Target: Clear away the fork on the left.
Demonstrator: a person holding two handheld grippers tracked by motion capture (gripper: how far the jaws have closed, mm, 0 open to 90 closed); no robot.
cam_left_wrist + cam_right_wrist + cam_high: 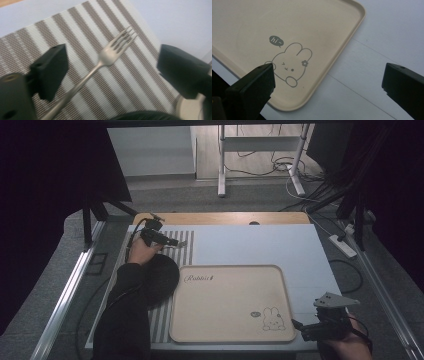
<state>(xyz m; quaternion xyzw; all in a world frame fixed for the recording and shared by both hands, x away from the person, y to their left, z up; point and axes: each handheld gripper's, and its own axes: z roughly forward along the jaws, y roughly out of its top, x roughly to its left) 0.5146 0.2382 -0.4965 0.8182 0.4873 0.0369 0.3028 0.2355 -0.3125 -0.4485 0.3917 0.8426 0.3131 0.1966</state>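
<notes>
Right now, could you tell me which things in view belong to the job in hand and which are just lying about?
In the job:
- fork, between the left gripper's open fingers
- striped placemat under it

Lying about:
- rabbit tray
- dark round object by the tray
- power strip off the table

The high view looks forward and down from above the near edge of the table (300, 245). The left gripper view sits close over the striped placemat (75, 32), the right gripper view close over the rabbit tray (249, 20); both surfaces also lie within the high view
</notes>
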